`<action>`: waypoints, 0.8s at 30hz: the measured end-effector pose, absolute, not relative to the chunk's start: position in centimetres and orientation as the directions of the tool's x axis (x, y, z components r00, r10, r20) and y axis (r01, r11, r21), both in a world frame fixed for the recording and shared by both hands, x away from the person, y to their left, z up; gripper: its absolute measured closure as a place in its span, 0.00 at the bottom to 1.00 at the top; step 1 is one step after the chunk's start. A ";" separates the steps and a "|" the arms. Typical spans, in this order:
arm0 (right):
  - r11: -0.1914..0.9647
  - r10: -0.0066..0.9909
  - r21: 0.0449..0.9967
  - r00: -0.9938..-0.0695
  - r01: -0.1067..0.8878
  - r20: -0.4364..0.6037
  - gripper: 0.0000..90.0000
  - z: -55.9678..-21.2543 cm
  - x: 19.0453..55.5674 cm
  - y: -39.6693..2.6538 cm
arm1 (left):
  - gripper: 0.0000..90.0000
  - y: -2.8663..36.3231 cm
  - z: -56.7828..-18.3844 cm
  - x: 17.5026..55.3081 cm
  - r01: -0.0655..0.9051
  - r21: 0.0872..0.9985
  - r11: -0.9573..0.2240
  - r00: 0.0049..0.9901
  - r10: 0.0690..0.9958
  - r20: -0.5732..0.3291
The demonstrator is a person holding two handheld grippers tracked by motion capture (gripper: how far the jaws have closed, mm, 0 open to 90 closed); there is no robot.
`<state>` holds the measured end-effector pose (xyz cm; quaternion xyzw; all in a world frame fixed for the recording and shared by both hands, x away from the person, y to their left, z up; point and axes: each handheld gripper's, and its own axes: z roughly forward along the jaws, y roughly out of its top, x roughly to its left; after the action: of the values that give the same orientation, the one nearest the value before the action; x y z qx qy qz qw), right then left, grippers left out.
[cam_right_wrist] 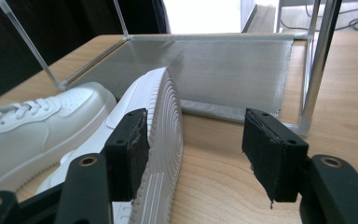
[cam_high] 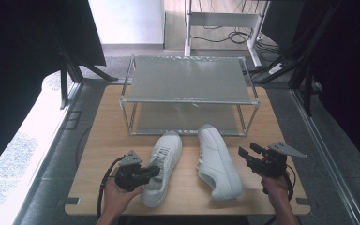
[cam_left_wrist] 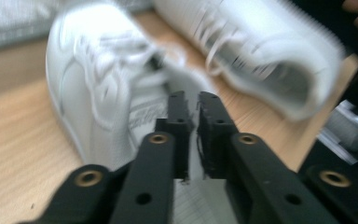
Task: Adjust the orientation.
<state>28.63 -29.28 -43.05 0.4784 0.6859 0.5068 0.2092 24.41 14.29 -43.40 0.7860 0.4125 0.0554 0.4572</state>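
From above, two white shoes lay on the table (cam_high: 93, 140) before one two-shelf rack (cam_high: 190, 79): the left shoe (cam_high: 163, 164) upright, the right shoe (cam_high: 218, 161) tipped on its side. The left gripper (cam_high: 154, 171) touched the left shoe's heel; the right gripper (cam_high: 243, 154) sat just beside the right shoe.

The left gripper view was blurred; its jaws stood slightly apart, nothing between them, at the left shoe's (cam_left_wrist: 98, 93) heel.

The right gripper view showed the right shoe's ribbed sole (cam_right_wrist: 165, 140) and wide-open jaws, empty

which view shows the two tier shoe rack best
The high view: the whole shoe rack shows, both shelves and frame. The right gripper view gives its bottom shelf and some posts; the left gripper view catches a blurred grey strip at top left.
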 end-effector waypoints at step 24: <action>0.150 0.879 0.904 -0.472 0.400 0.063 0.52 -40.8 27.2 -27.2 | 0.51 19.4 -42.4 25.6 0.605 0.796 -0.021 0.527 0.761 -0.380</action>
<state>27.21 -27.22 -40.78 0.4473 0.7150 0.4742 0.2525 25.64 19.37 -42.45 0.7105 0.4805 0.0766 0.5083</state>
